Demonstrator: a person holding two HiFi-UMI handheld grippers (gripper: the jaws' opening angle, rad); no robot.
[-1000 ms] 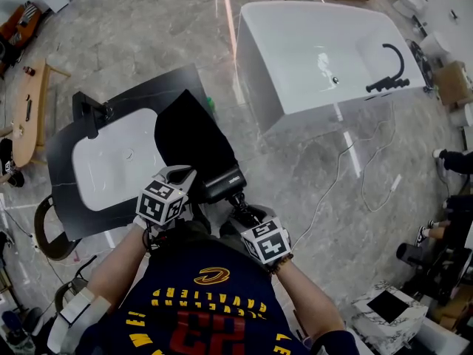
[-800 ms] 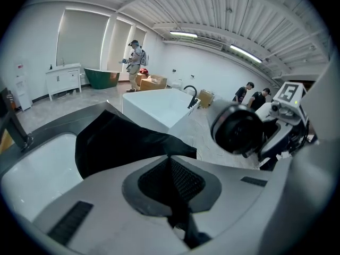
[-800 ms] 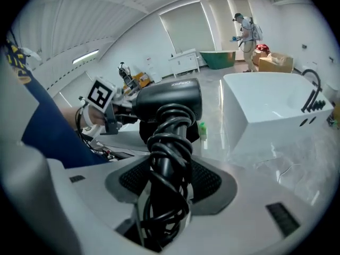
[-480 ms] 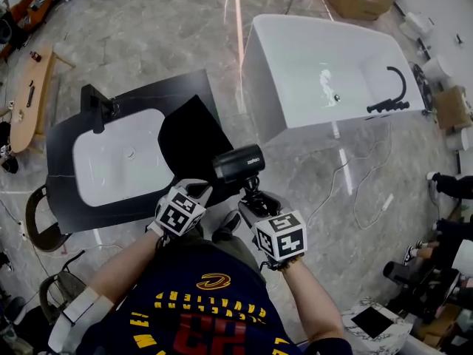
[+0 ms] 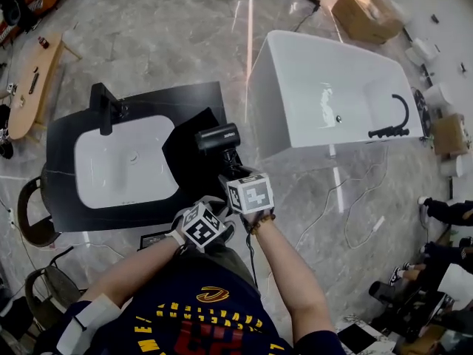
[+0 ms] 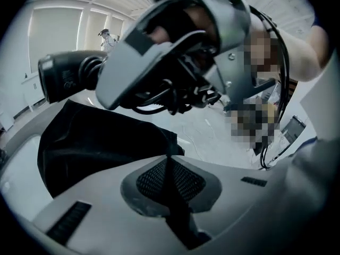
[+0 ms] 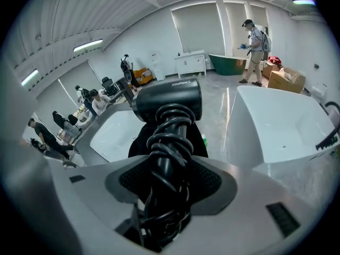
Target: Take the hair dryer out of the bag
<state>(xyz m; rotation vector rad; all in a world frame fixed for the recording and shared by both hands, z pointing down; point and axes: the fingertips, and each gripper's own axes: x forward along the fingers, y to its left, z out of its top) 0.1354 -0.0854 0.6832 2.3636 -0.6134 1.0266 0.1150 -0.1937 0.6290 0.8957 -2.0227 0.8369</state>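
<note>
The black hair dryer (image 5: pixel 216 137) hangs in the air above the black bag (image 5: pixel 188 165). Its cord-wrapped handle (image 7: pixel 167 137) sits between the jaws of my right gripper (image 5: pixel 233 170), which is shut on it. The right gripper view shows the barrel (image 7: pixel 170 101) just above the right gripper (image 7: pixel 169 163). The bag lies slumped on the black counter (image 5: pixel 66 205), to the right of the white basin (image 5: pixel 126 161). My left gripper (image 5: pixel 213 205) sits at the bag's near edge. Its jaws are closed, and the dark fabric (image 6: pixel 95 142) reaches the tips of the left gripper (image 6: pixel 169 158). From there, the dryer (image 6: pixel 66 76) shows high up.
A white bathtub (image 5: pixel 332 98) with a black tap stands right of the counter. A black faucet (image 5: pixel 103 106) rises behind the basin. Cables (image 5: pixel 355 198) trail on the marble floor. Cardboard boxes (image 5: pixel 366 13), a wooden table (image 5: pixel 29 87) and a chair (image 5: pixel 33 213) ring the area. People (image 7: pixel 48 134) stand far off.
The right gripper has drawn the hair dryer out of the bag's mouth and carried it up and over the bag. The bag has slumped flatter. The left gripper stayed at the bag's near edge.
</note>
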